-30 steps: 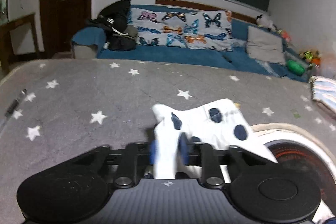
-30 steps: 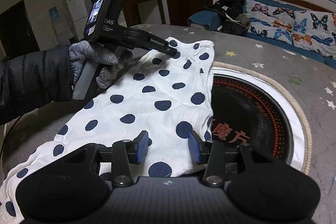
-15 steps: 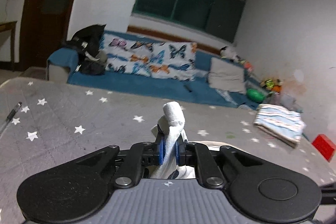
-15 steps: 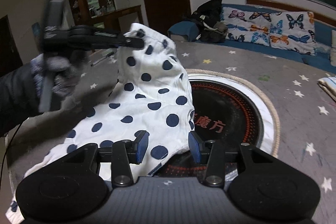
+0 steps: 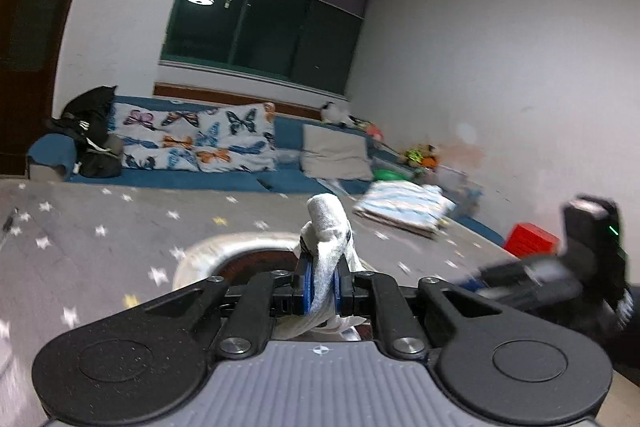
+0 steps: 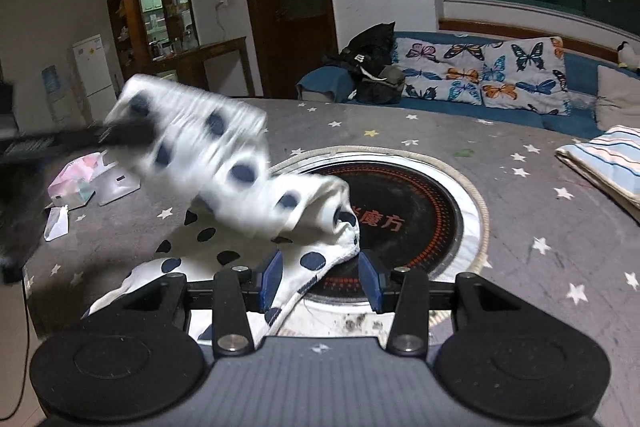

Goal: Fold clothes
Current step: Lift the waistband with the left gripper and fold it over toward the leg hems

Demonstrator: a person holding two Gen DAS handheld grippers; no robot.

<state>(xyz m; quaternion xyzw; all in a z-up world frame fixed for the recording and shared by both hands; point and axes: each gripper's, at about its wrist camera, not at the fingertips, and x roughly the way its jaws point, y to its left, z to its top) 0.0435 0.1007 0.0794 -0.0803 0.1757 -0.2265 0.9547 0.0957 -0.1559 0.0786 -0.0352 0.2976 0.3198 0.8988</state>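
Left gripper (image 5: pixel 323 285): clenched on a bunched fold of the polka-dot garment (image 5: pixel 326 247); white cloth stood up between its blue pads (image 5: pixel 307 283) and trailed down behind them.
Right gripper (image 6: pixel 319 279): fingers spread apart, gripping nothing; the garment's hem lay between them, against the left pad (image 6: pixel 270 277).
Polka-dot garment (image 6: pixel 240 187): white with navy dots; its far-left part was lifted and motion-blurred in the right wrist view, its near part draped on the table, one edge overlapping the round inset.
Table (image 6: pixel 540 227): covered in grey cloth printed with stars.
Round inset (image 6: pixel 400 215): dark disc with red markings and a pale rim, at the table's centre.
Striped folded cloth (image 6: pixel 608 163): blue and white, on the table's right side, well apart from the garment.
Small packets (image 6: pixel 80 183): on the table's left edge, near the lifted cloth.
Sofa (image 6: pixel 480 75): blue, beyond the table, with butterfly cushions.
Dark bags (image 6: pixel 372 67): heaped on the sofa's left end.
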